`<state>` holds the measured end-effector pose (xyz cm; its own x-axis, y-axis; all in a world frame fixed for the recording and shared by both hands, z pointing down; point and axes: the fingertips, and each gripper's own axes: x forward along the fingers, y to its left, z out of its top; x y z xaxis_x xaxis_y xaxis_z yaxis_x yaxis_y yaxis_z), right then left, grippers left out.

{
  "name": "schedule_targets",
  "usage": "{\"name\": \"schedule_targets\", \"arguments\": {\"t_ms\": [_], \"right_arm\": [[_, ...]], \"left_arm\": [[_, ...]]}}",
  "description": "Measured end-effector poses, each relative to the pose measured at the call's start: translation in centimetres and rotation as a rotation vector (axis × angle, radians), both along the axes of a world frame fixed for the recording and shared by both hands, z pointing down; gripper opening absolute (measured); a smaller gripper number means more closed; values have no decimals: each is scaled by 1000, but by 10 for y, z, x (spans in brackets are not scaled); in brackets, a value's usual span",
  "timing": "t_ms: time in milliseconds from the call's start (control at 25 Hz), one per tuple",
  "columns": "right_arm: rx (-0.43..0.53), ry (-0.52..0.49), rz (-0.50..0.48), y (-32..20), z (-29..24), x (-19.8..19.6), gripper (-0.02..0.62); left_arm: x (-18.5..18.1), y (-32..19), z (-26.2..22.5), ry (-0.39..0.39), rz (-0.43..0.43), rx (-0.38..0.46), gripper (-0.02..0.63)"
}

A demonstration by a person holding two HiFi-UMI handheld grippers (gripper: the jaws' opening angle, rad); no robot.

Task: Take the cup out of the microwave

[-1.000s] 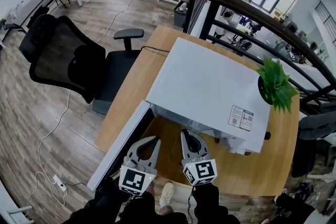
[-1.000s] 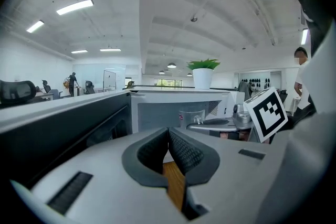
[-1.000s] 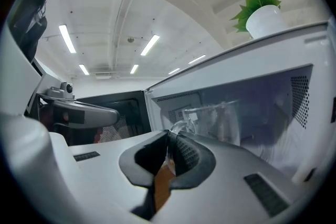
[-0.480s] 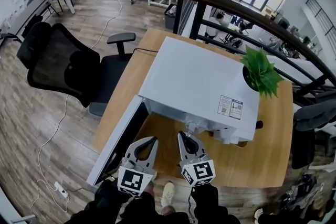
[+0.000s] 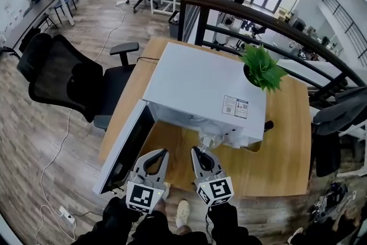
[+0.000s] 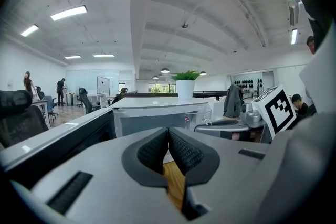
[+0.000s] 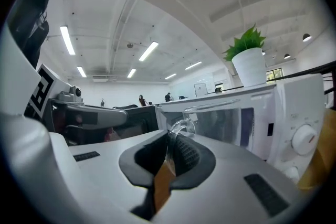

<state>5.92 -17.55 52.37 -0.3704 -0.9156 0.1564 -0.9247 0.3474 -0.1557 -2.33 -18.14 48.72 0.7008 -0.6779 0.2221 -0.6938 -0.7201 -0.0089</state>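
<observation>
Glass, clear and thin, forms the cup (image 5: pixel 210 137), whose handle is pinched between the almost closed jaws of the right gripper (image 5: pixel 198 153). In the right gripper view the handle is seen clamped at the pads, and the cup's body (image 7: pixel 220 120) stands just ahead of the tips. The white microwave (image 5: pixel 200 86) lies beyond it. From the head view the cup is judged to be at the mouth of the cavity or just outside it, held clear of the tabletop (image 5: pixel 275 163) and resting on nothing.

The left gripper (image 5: pixel 162 153) is carried just beside the right one, with its jaws brought together on nothing. The opened microwave door (image 5: pixel 123 146) lies off to its left.

The grasp and the lift out are judged to be largely done. The cup has not yet been drawn fully away and set down on the tabletop.
</observation>
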Motion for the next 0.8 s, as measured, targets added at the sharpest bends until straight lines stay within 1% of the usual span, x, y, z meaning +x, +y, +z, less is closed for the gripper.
{"name": "schedule_targets", "arguments": {"t_ms": [120,240,320,440,800], "right_arm": [[19,0,15,14,-14,7,20],[33,-4,37,28,-31,14,20],[44,0,46,38,-42,19,20],[62,8,63,53,-59,28,20],[104,34,116,105,-98,56,21]], "left_arm": [[6,11,-10,24,4,34,25],[8,25,-19,-10,12,16,25],[10,32,-29,-1,12,35,25],[13,45,-43,-12,16,44,25],[26,85,-77,-10,26,95,25]]}}
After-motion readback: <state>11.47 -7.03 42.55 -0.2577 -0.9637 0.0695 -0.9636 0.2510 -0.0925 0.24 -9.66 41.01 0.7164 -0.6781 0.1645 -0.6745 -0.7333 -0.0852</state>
